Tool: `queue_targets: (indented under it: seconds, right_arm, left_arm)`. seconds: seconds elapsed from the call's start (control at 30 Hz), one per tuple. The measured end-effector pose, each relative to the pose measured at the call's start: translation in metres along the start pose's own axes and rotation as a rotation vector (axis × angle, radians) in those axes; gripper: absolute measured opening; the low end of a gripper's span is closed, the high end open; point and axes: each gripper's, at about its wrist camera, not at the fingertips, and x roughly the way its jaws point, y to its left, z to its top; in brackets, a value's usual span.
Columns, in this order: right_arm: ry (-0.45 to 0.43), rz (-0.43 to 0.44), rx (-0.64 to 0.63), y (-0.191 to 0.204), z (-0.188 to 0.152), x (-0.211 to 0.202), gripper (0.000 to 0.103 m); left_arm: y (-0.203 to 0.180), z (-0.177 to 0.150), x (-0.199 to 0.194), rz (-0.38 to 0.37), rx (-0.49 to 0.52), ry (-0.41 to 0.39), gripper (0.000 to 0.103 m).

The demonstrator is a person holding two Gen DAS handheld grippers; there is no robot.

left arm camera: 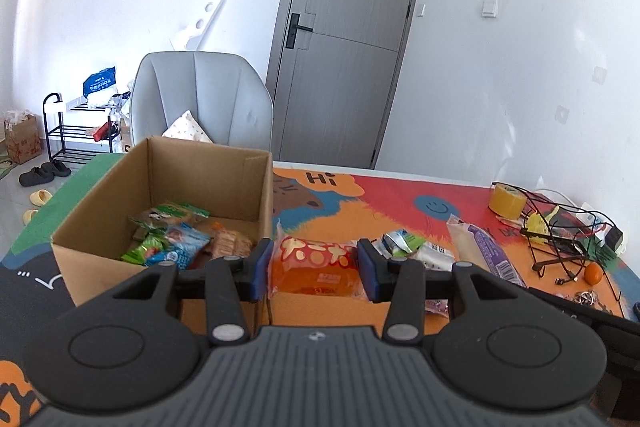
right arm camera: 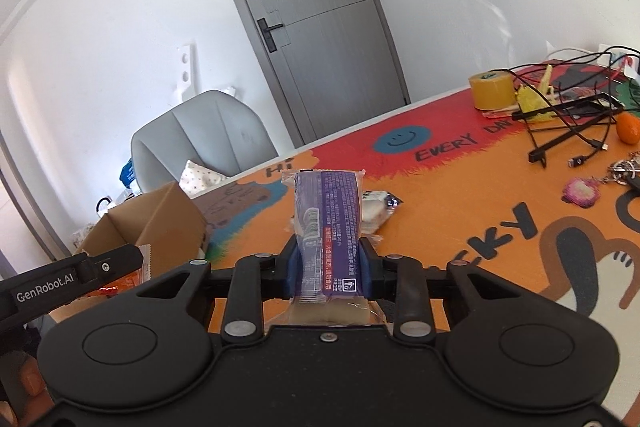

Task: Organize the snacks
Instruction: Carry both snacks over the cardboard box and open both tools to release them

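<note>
The right gripper (right arm camera: 329, 267) clamps the purple pack (right arm camera: 328, 223), long axis upright; the box (right arm camera: 160, 223) lies to its left. The left gripper (left arm camera: 314, 267), nearer the box, holds the orange pack (left arm camera: 316, 263).

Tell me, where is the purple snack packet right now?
The purple snack packet is pinched upright in the right hand-held gripper, held above the orange mat, with the cardboard box off to its left.
</note>
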Motion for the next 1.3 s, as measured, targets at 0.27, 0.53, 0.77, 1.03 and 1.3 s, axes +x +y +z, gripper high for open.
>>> queue_targets:
  seconds: [0.27,0.53,0.77,1.03,1.3]
  right_arm:
    - [-0.018,0.045,-0.038,0.031,0.007,0.001,0.03]
    - [-0.029,0.08,-0.067,0.054,0.015,0.007,0.03]
    - [-0.025,0.105,-0.088,0.074,0.017,0.015,0.03]
    - [-0.012,0.142,-0.119,0.096,0.017,0.026,0.03]
    - [0.024,0.169,-0.141,0.121,0.015,0.045,0.03]
  left_arm:
    - [0.016,0.012,-0.008,0.011,-0.009,-0.04,0.044]
    - [0.036,0.024,-0.01,0.035,-0.024,-0.074,0.044]
    - [0.059,0.033,-0.006,0.063,-0.052,-0.086,0.044]
    - [0.086,0.04,0.006,0.103,-0.089,-0.068,0.044]
    - [0.111,0.041,0.022,0.127,-0.141,-0.023,0.044]
